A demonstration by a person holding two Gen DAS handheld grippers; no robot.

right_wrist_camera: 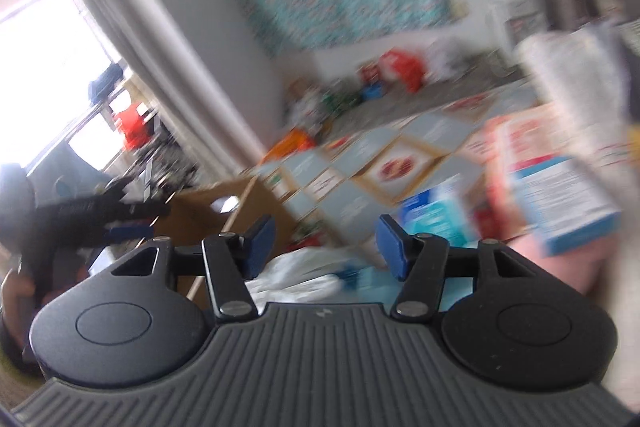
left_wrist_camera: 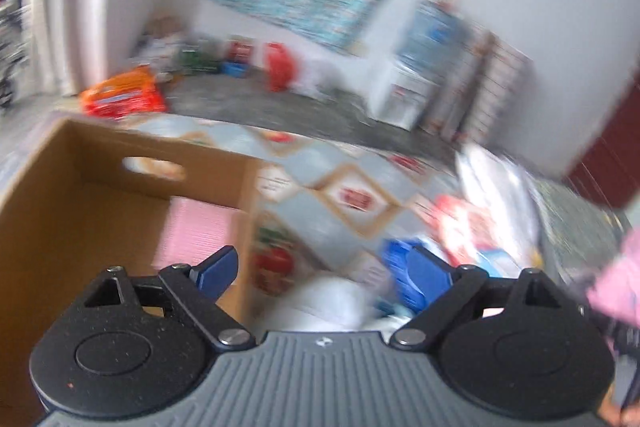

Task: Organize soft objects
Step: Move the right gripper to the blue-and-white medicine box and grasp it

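left gripper (left_wrist_camera: 324, 273) gaping wide, gripping nothing; right gripper (right_wrist_camera: 326, 247) standing apart, also empty. folded pink cloth (left_wrist_camera: 196, 231) lying inside open brown cardboard box (left_wrist_camera: 80, 195) at left; white crumpled fabric (left_wrist_camera: 332, 297) sitting near, just right of box.

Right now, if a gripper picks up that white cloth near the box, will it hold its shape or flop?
Probably flop: the white cloth lies crumpled in soft folds, so it should drape and hang from wherever it is pinched. It looks thin, so likely light for its size. It could drag across the patterned mat or catch the cardboard box beside it. The blur hides its texture.
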